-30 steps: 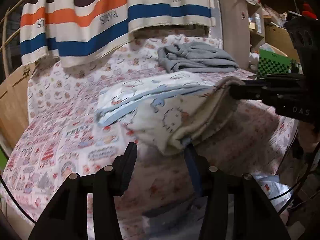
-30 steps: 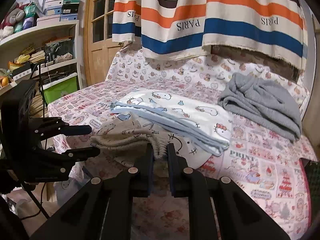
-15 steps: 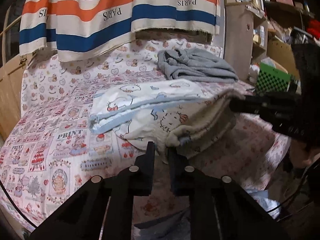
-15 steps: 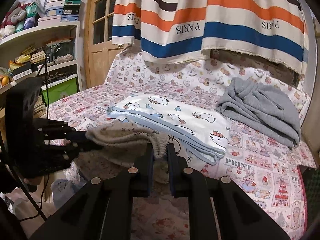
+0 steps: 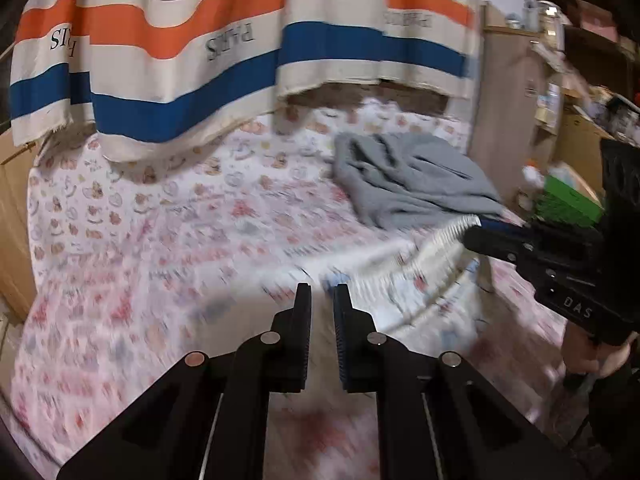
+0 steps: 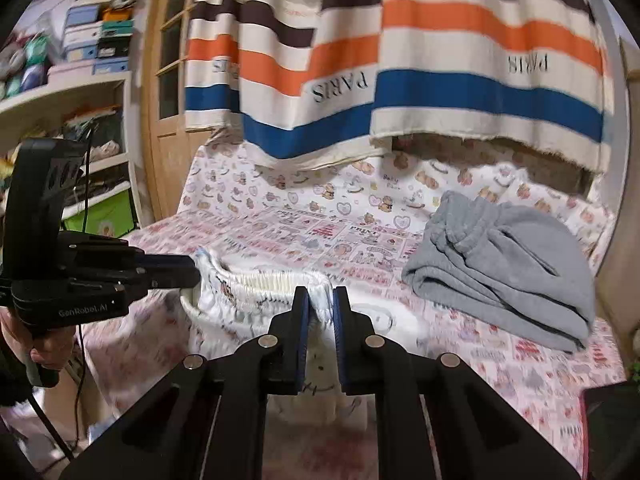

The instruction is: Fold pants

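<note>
Nearest, the right gripper [image 6: 321,300] is clamped on the ribbed waistband of the white printed pants [image 6: 256,300], the left gripper [image 6: 176,272] pinching its other end above the bed [image 6: 340,240]; light and limp, they look best handled by that thicker elastic band.

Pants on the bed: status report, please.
Both grippers, left and right, shut on white pants waistband. Grey garment lies apart, right side.

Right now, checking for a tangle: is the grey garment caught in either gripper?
No: the grey garment lies apart on the bed, while both grippers hold the white pants.
</note>
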Available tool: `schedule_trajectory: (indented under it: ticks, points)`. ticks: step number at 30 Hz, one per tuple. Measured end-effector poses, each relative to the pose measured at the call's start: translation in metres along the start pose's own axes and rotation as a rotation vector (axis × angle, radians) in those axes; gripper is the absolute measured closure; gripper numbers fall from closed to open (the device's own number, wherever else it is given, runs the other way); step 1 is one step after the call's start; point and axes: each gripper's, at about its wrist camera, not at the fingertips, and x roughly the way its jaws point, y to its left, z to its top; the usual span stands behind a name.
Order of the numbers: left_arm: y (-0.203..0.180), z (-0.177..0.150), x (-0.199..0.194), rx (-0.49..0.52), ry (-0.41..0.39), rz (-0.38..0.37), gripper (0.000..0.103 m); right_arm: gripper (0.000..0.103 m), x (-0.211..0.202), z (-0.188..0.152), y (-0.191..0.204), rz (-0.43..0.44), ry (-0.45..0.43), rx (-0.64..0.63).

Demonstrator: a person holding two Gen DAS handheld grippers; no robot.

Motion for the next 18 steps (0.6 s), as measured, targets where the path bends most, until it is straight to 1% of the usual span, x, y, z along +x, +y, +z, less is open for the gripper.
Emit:
schedule_trajectory:
  ticks: [3,6,9,10,11,12,13,15,16,17,18]
  points:
    - [0.016,0.019,0.029,-0.032,0.042,-0.005,0.094,0.093,0.034,0.011,-0.016,0.001,0.051,0.054]
    - [0.028,0.025,0.045,-0.056,0.075,-0.033,0.095,0.094,0.063,0.015,-0.024,0.002,0.100,0.087]
    - [0.034,0.020,0.039,-0.057,0.089,-0.141,0.093,0.094,0.082,0.015,-0.031,0.006,0.140,0.115]
    - [0.034,0.017,0.036,-0.053,0.091,-0.159,0.081,0.094,0.087,0.014,-0.033,0.005,0.151,0.120]
    - [0.034,0.014,0.033,-0.045,0.099,-0.170,0.062,0.094,0.091,0.014,-0.034,0.001,0.158,0.122]
    - [0.032,0.010,0.032,-0.035,0.109,-0.173,0.056,0.094,0.096,0.014,-0.036,-0.004,0.168,0.123]
    - [0.031,0.007,0.032,-0.027,0.120,-0.169,0.054,0.094,0.101,0.015,-0.037,-0.010,0.177,0.125]
    - [0.028,0.001,0.042,-0.010,0.173,-0.188,0.054,0.094,0.112,0.015,-0.041,-0.021,0.201,0.136]
    - [0.029,-0.001,0.048,-0.020,0.193,-0.199,0.054,0.094,0.117,0.014,-0.043,-0.018,0.215,0.146]
    - [0.030,-0.003,0.056,-0.036,0.214,-0.203,0.057,0.094,0.120,0.014,-0.044,-0.012,0.223,0.154]
    - [0.031,-0.004,0.064,-0.056,0.227,-0.210,0.063,0.094,0.123,0.013,-0.045,-0.005,0.230,0.164]
